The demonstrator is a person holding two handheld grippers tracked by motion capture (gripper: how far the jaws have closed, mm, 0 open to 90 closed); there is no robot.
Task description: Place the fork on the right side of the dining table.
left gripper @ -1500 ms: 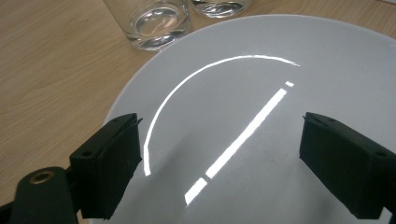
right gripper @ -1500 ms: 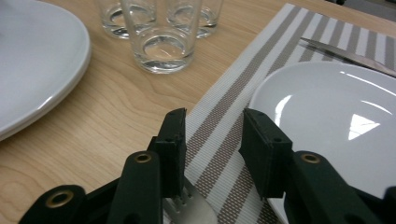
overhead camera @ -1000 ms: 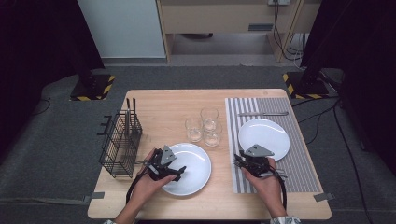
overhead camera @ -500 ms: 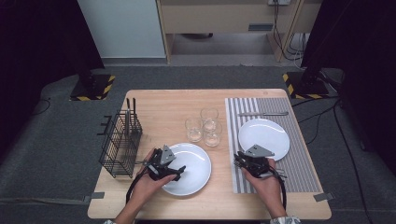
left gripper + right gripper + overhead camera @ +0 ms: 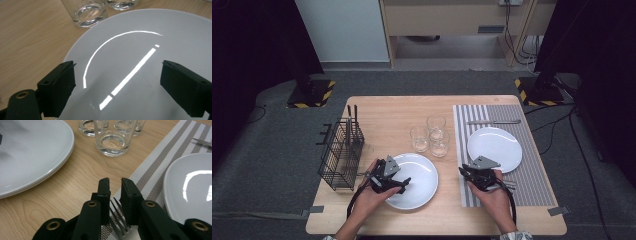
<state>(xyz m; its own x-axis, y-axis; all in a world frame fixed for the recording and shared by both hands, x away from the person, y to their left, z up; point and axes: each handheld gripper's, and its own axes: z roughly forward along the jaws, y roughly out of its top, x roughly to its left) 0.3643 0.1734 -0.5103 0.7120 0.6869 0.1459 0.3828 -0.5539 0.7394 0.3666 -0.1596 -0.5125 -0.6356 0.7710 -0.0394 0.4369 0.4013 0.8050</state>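
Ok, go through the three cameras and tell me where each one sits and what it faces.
High view: above the person's side, facing forward and down on the table; both forearms, left tool, right tool.
Left gripper view: on the left tool, facing the near plate; jaws apart.
Right gripper view: on the right tool, above a fork; jaws nearly together.
Both gripper views share the glasses and near plate.
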